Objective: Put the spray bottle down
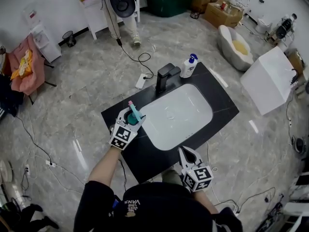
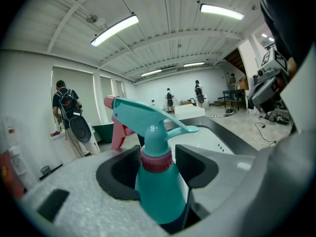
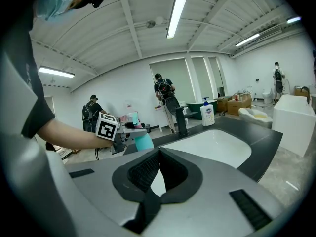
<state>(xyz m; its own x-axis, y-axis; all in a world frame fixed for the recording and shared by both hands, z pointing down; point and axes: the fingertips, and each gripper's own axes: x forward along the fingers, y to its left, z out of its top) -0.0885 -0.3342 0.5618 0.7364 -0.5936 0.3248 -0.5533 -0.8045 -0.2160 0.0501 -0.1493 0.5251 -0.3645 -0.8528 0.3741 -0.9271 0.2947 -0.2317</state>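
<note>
A teal spray bottle (image 2: 157, 181) with a pink collar and pink trigger stands upright between the jaws of my left gripper (image 2: 157, 157), which is shut on its neck just below the collar. In the head view the bottle (image 1: 133, 114) and left gripper (image 1: 128, 123) are over the black countertop (image 1: 120, 117), just left of the white basin (image 1: 176, 115). Its base is hidden, so I cannot tell whether it touches the counter. My right gripper (image 3: 158, 152) is shut and empty, low at the counter's near edge (image 1: 189, 159). From the right gripper view the bottle (image 3: 144, 142) shows beyond the jaws.
A black faucet (image 1: 165, 76) and a white pump soap bottle (image 1: 189, 65) stand at the counter's far side. Cables and a power strip (image 1: 140, 80) lie on the marble floor. A person (image 1: 121, 8) stands farther off. A white box (image 1: 270, 79) sits to the right.
</note>
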